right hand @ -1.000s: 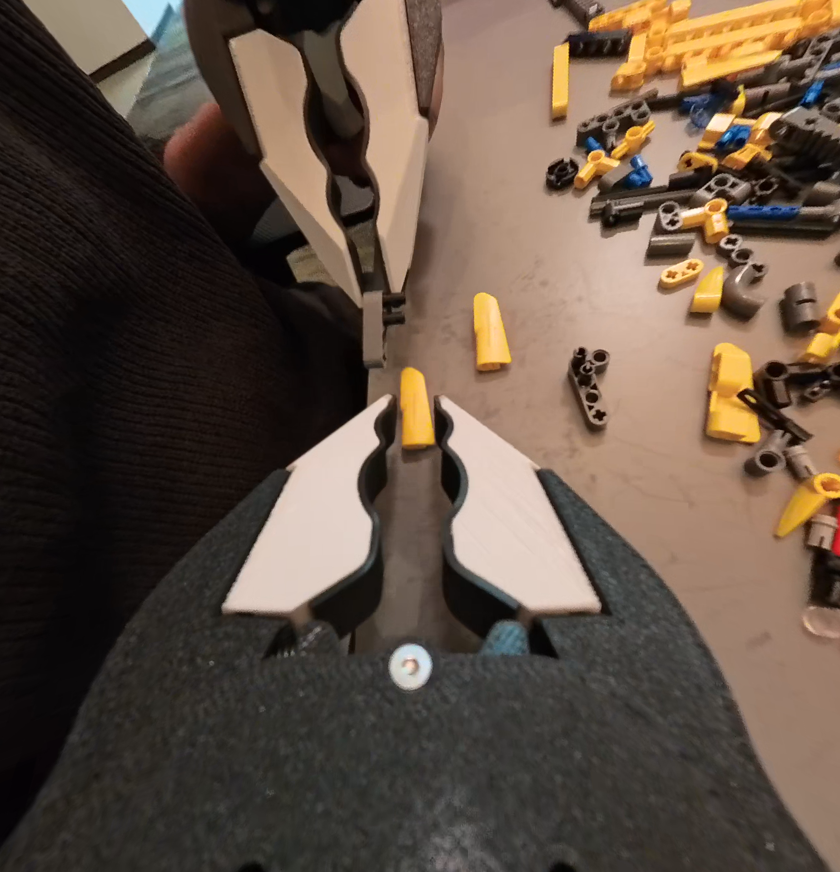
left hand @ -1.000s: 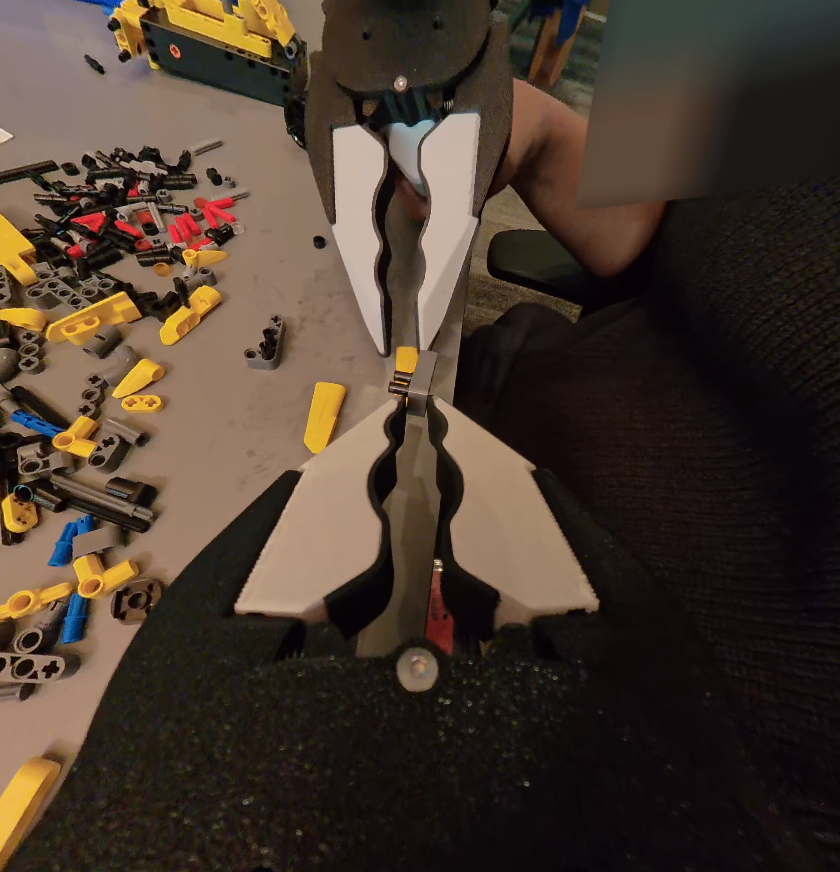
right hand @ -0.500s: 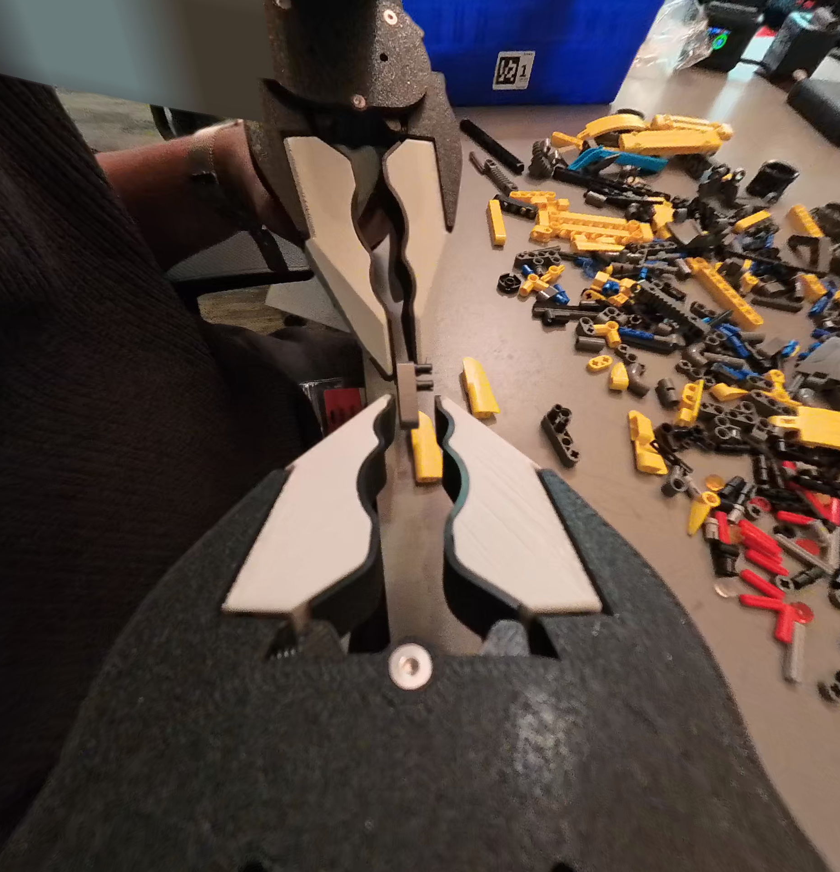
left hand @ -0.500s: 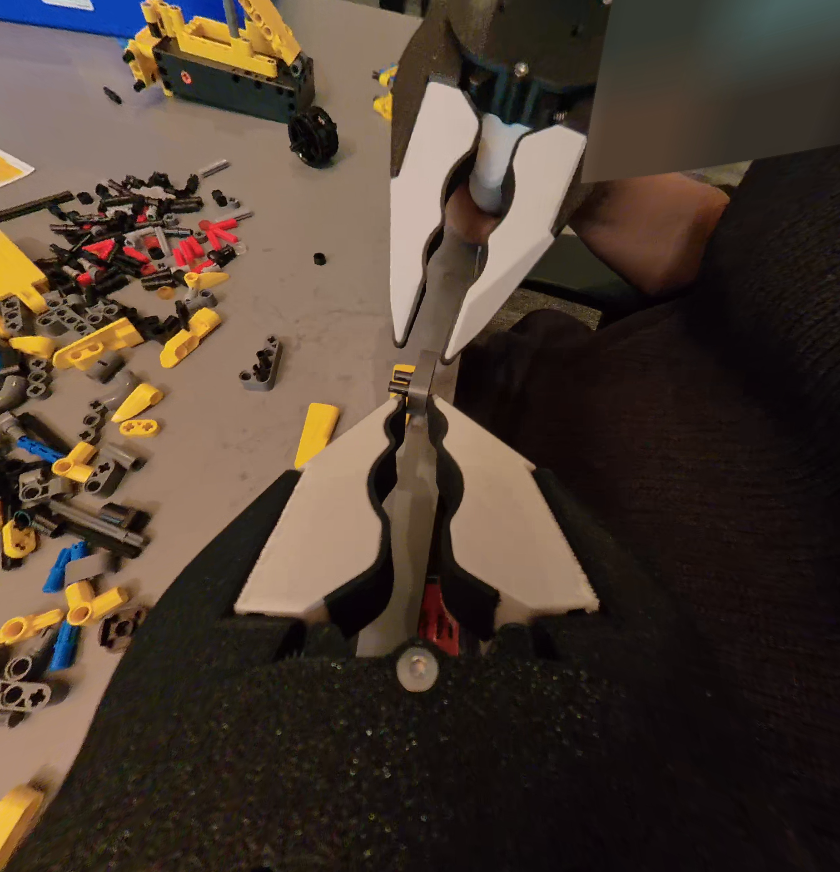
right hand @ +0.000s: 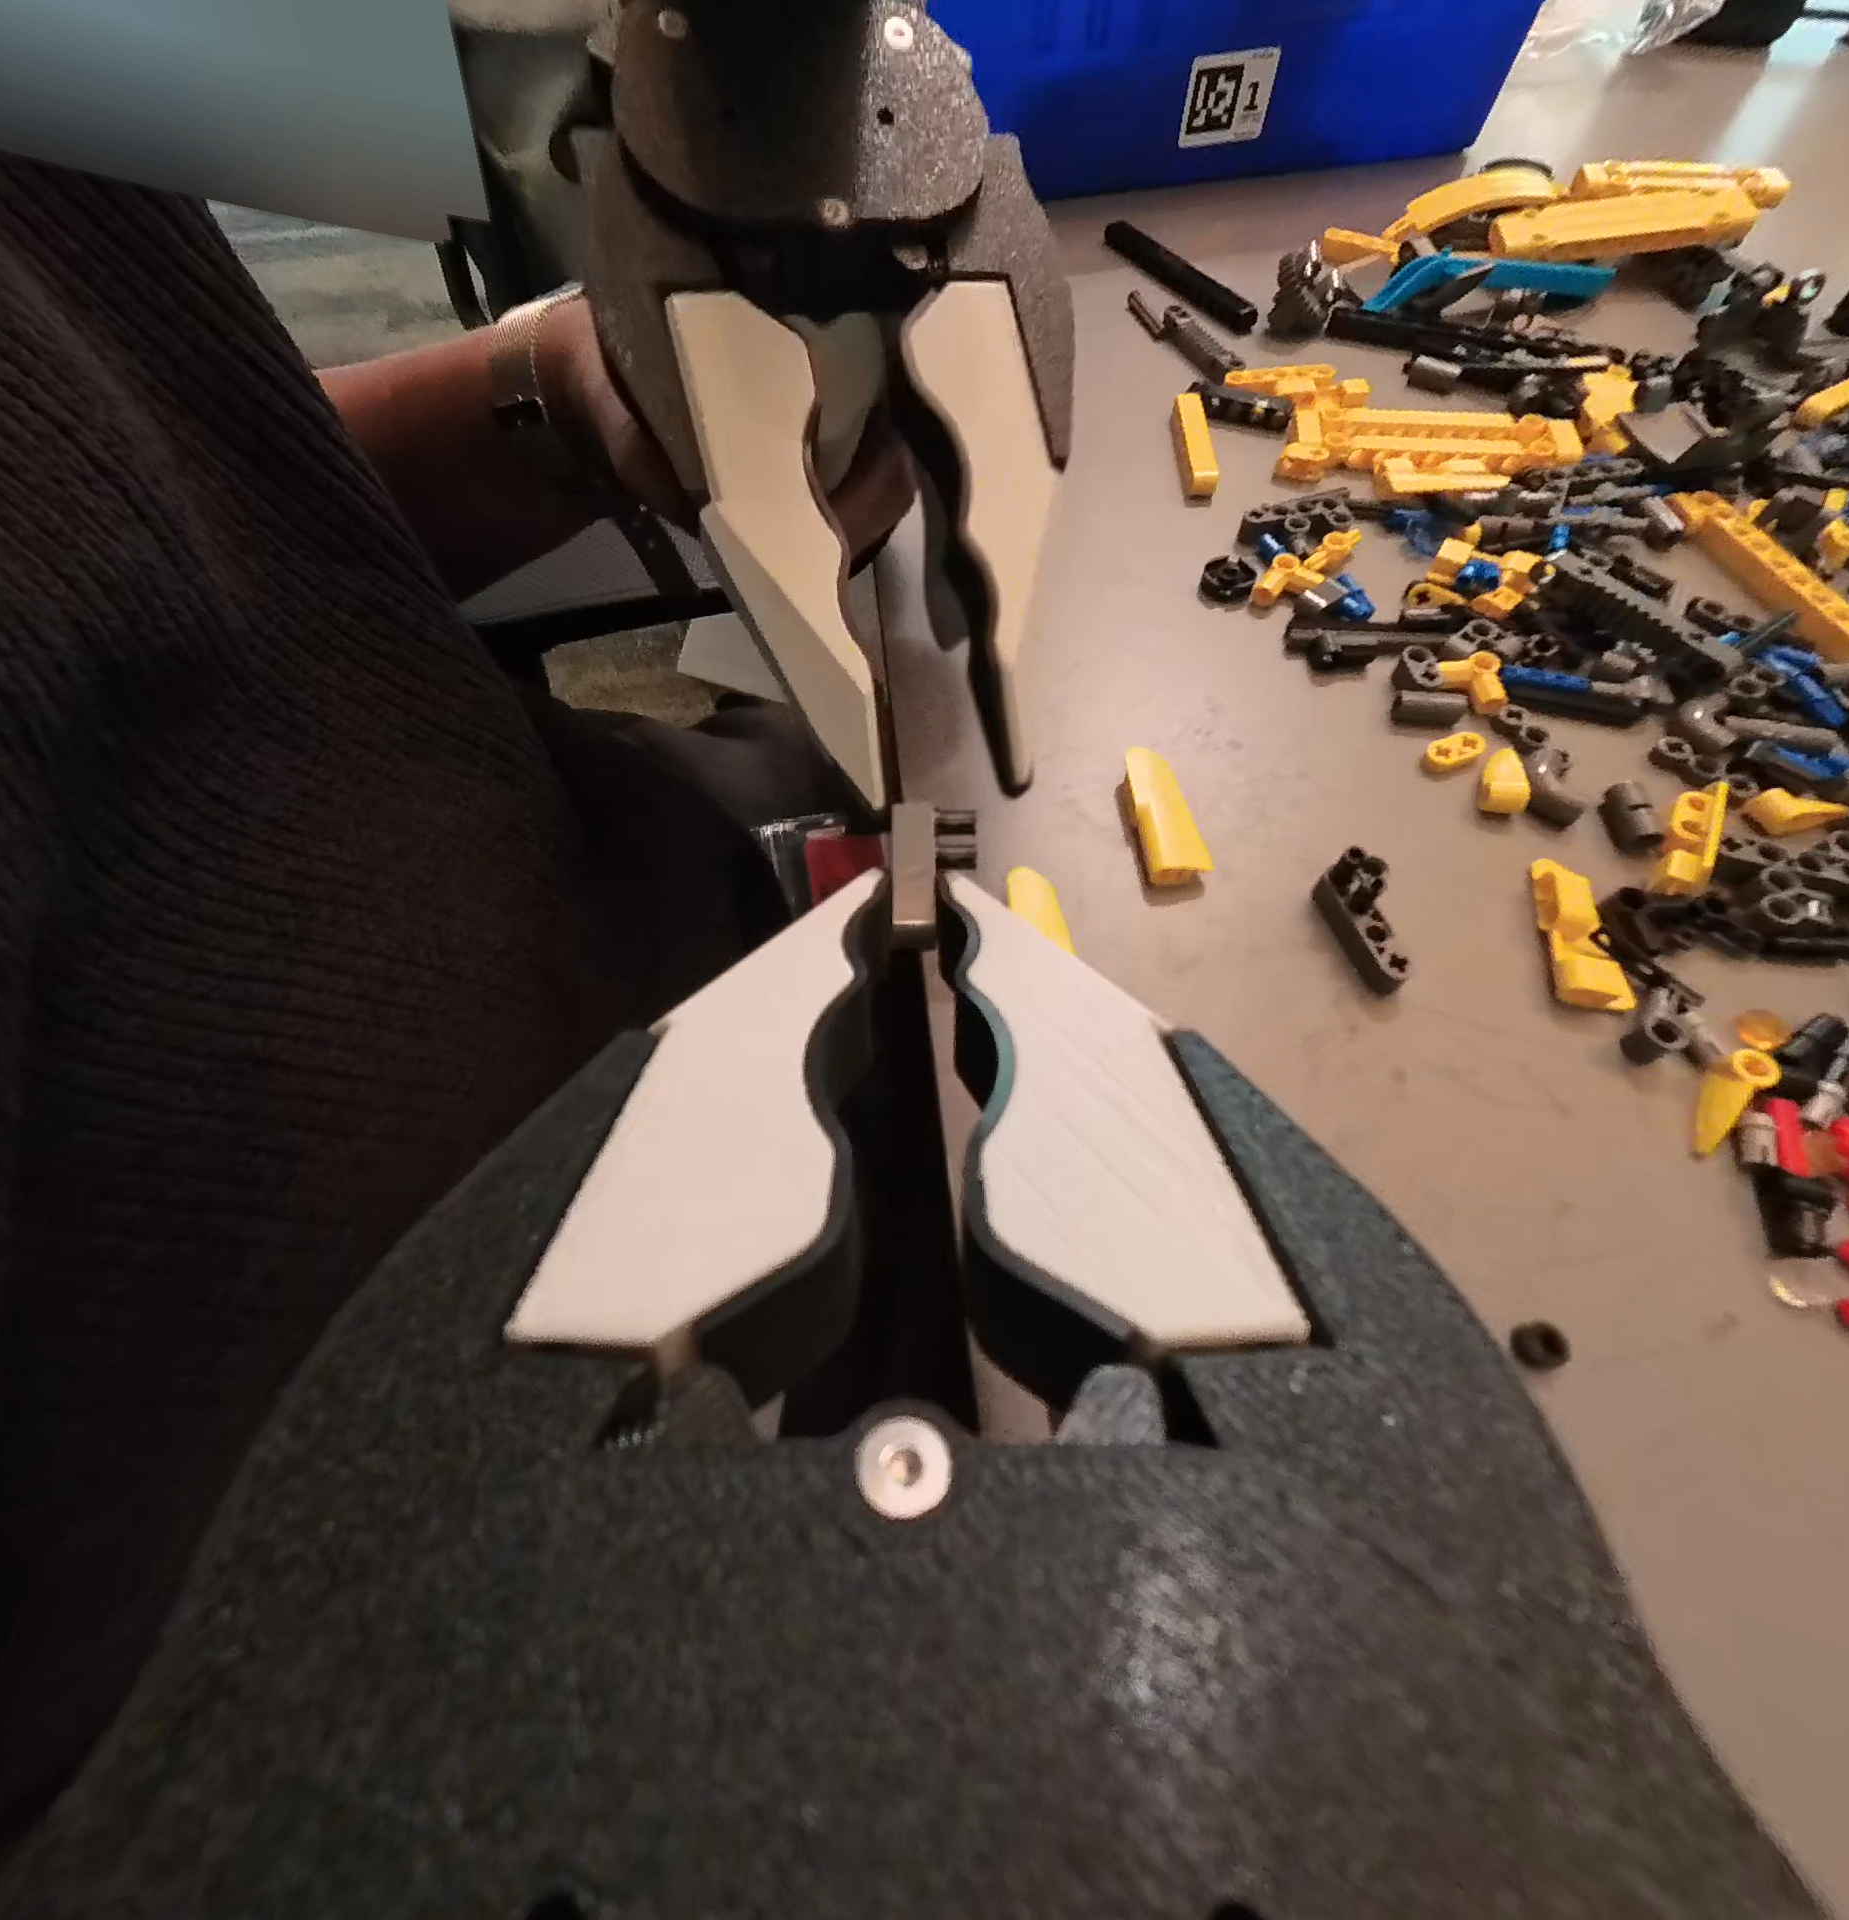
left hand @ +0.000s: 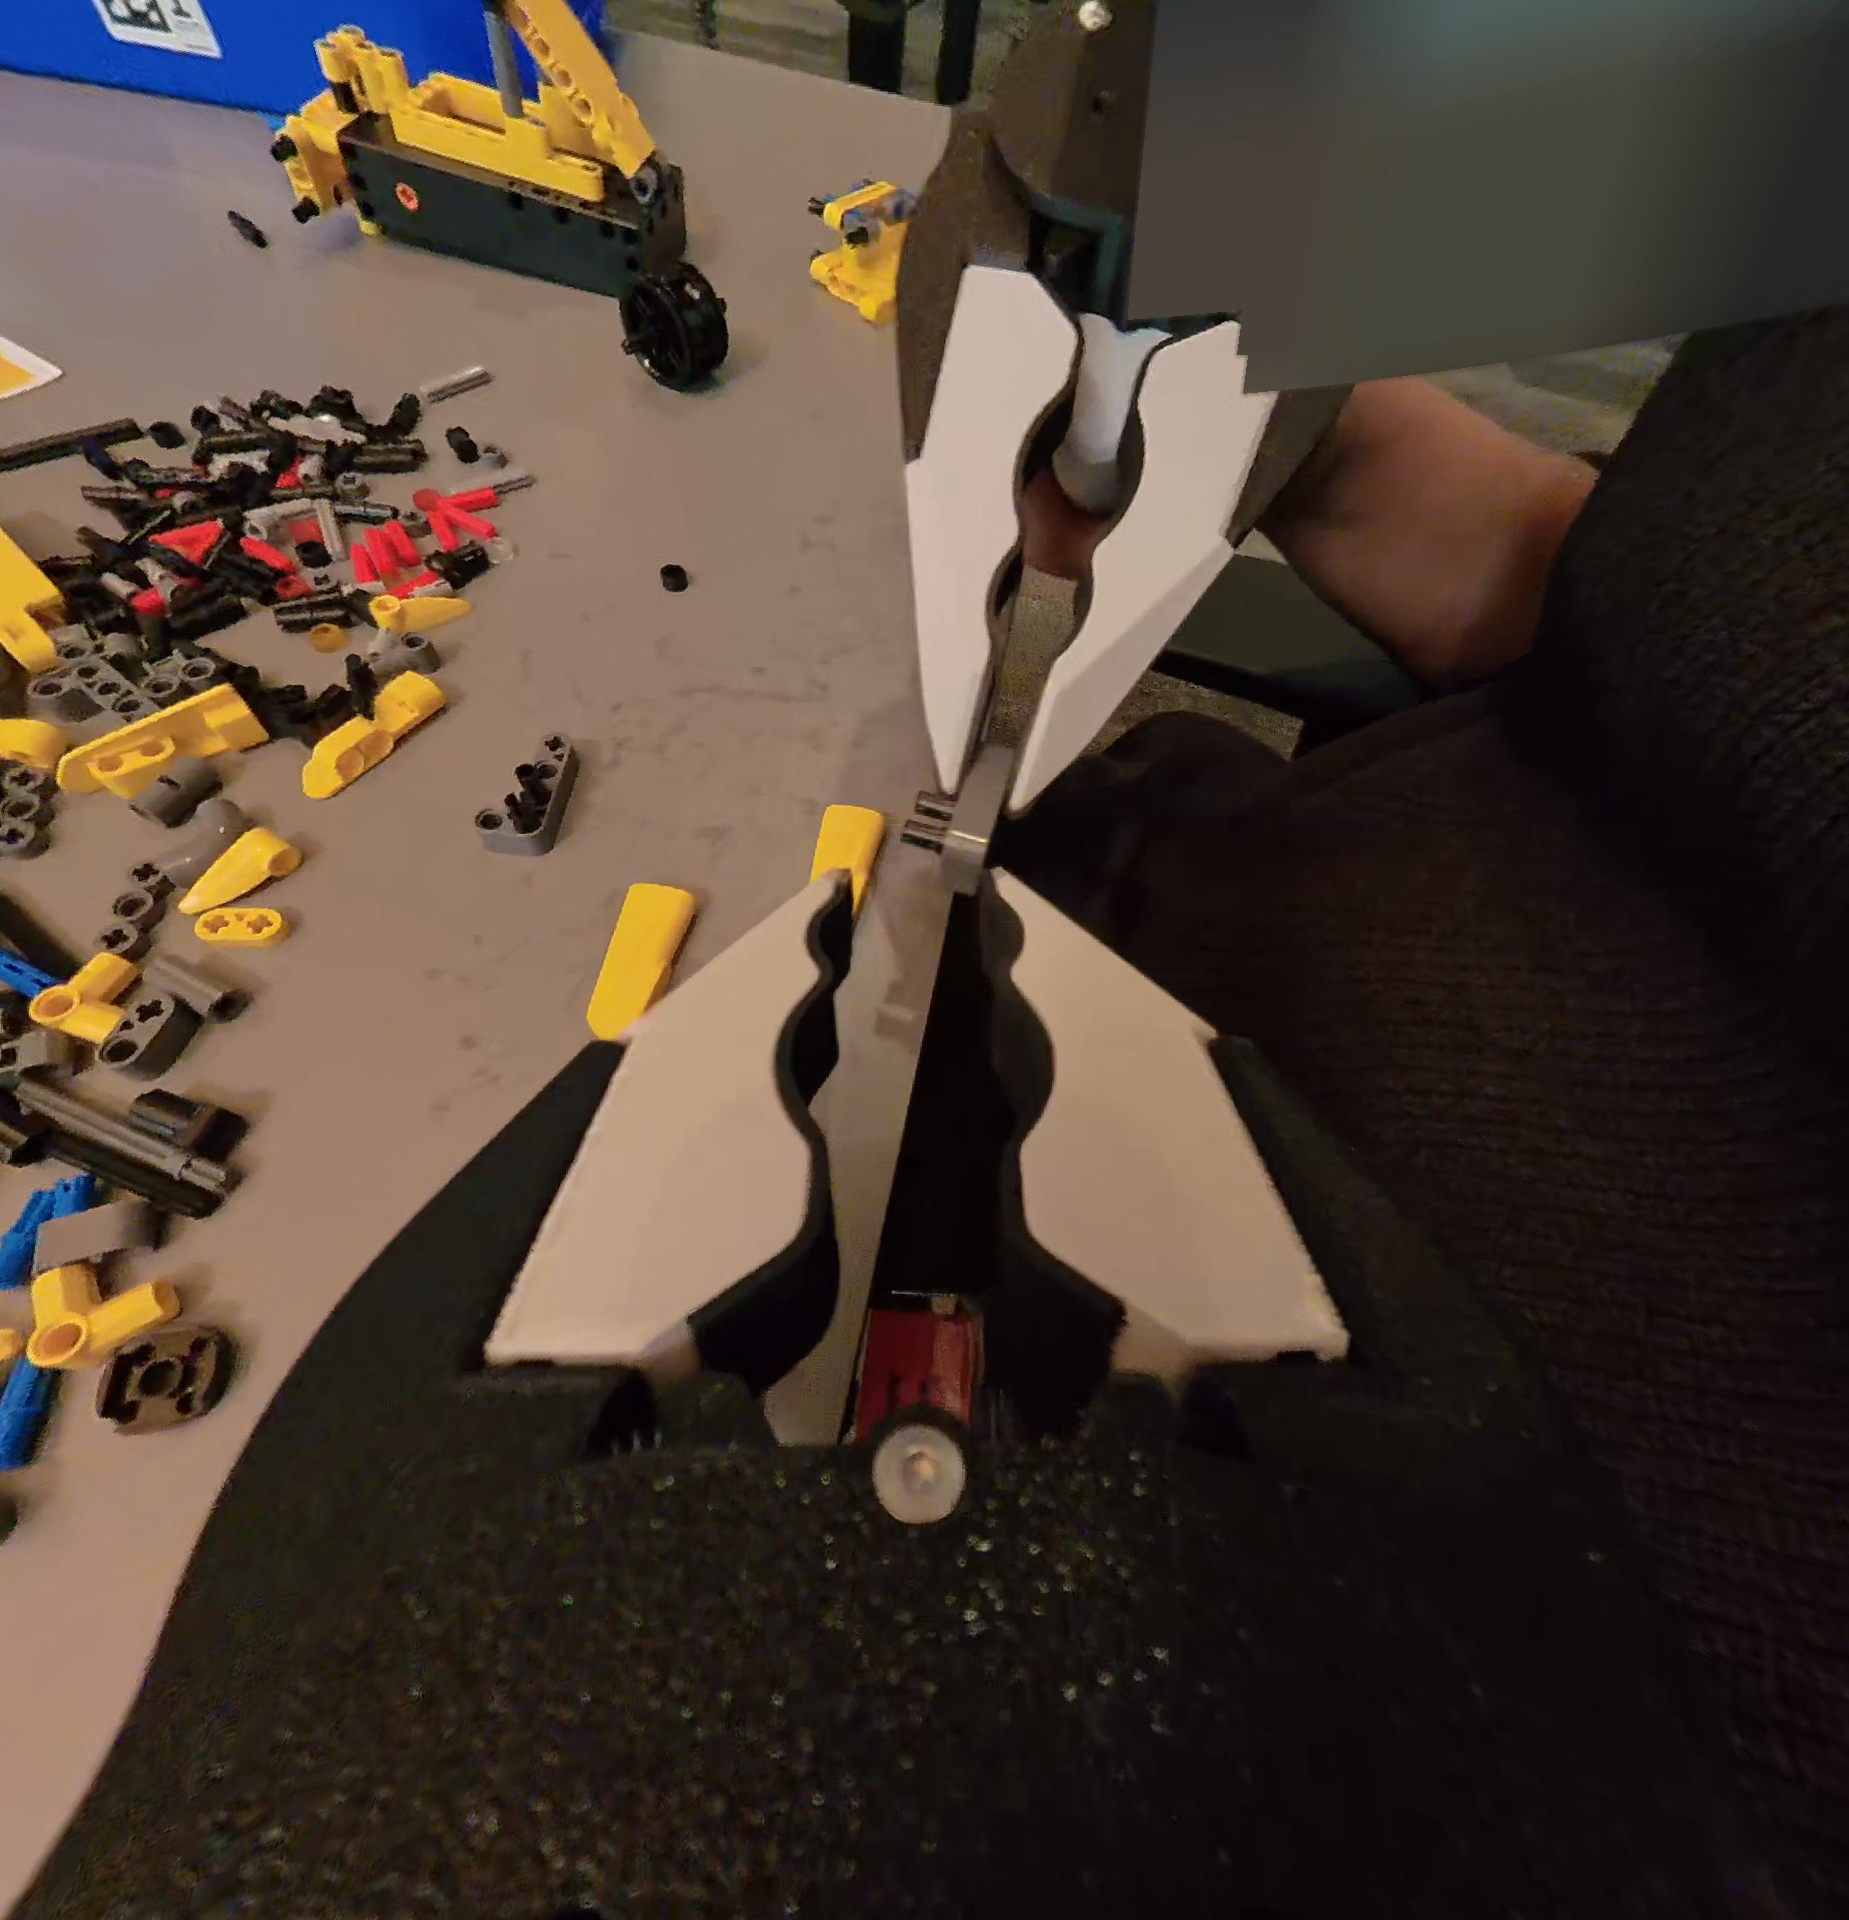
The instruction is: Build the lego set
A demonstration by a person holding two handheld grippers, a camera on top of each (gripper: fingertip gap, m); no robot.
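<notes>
My right gripper (right hand: 909, 894) is shut on a small grey beam (right hand: 912, 873) with black pins sticking out of its side, held in the air just off the table's near edge. My left gripper (left hand: 920, 883) faces it tip to tip with its jaws apart, the beam's (left hand: 967, 831) lower end between its tips. In the left wrist view the right gripper (left hand: 982, 795) pinches the beam from above. In the right wrist view the left gripper (right hand: 941, 795) stands open above the beam. A small yellow curved piece (left hand: 847, 842) lies on the grey table beside the tips; it also shows in the right wrist view (right hand: 1039, 904).
Another yellow curved piece (left hand: 645, 956) and a grey angled beam (left hand: 530, 795) lie nearby. Heaps of loose yellow, black, red and blue parts (left hand: 172, 675) (right hand: 1626, 623) cover the table. A yellow-and-black model (left hand: 504, 177) and a blue bin (right hand: 1263, 94) stand at the back. A person's dark sweater (left hand: 1522, 1039) fills the near side. My two grippers' fingertips are within a few centimetres of each other. From the left gripper's tips to the yellow curved piece (left hand: 645, 956) is close to 5 centimetres.
The left gripper held the grey beam and the right held the yellow piece. The right let the yellow piece go, then closed on the grey beam. The left gripper has opened.
</notes>
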